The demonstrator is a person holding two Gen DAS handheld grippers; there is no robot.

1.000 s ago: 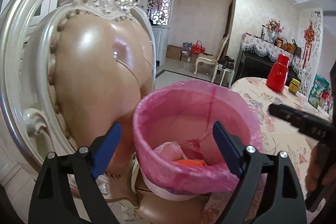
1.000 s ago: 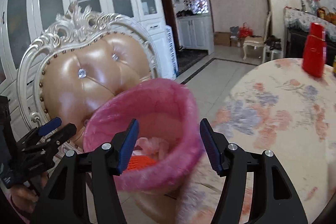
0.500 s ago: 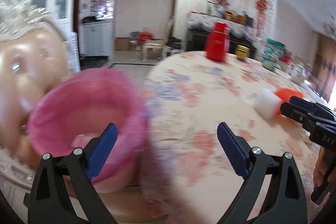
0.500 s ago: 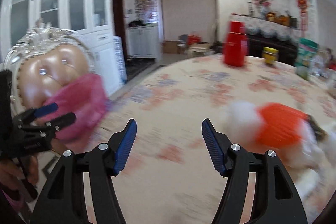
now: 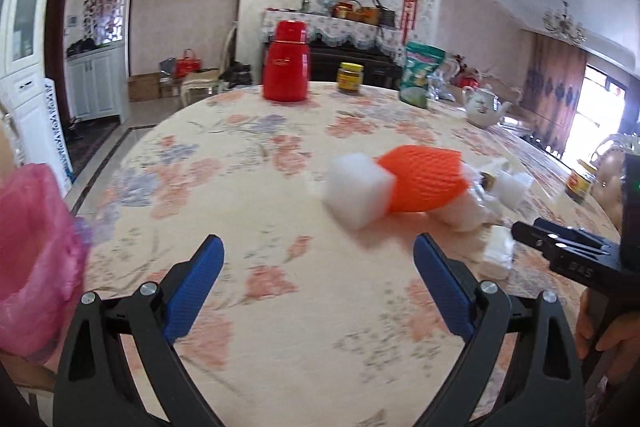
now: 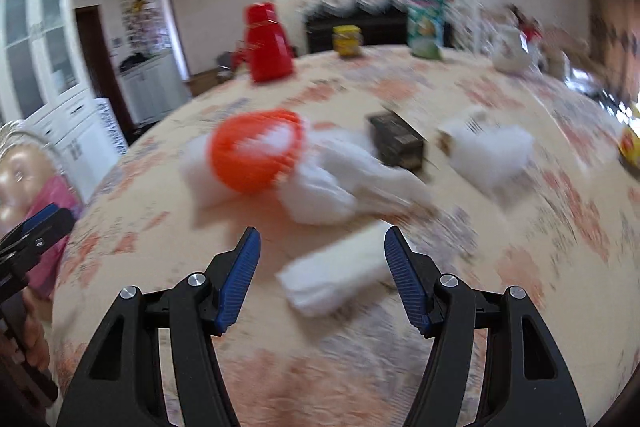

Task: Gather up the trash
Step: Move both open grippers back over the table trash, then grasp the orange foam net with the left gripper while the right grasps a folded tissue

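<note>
Both views have swung off the pink-lined bin (image 5: 36, 267) and the chair, out across the floral table (image 5: 248, 155); the bin now sits at the far left edge of each view, no longer ahead of the fingers. Left gripper (image 5: 318, 287): jaws spread wide, just been opening further, nothing between them. Right gripper (image 6: 322, 279): jaws apart, also just been opening, and empty. Trash cluster lies mid-table: white foam block (image 5: 356, 193) touching an orange net sleeve (image 5: 424, 183), crumpled white wads beyond. Nearest piece is a folded white tissue (image 6: 340, 273), on the cloth just ahead of the right fingers and roughly centred in their gap, long axis slanting across it from lower left to upper right. Right hand clearly nearer; left hand's fingers aim short of the foam block. Right view is blurred.
</note>
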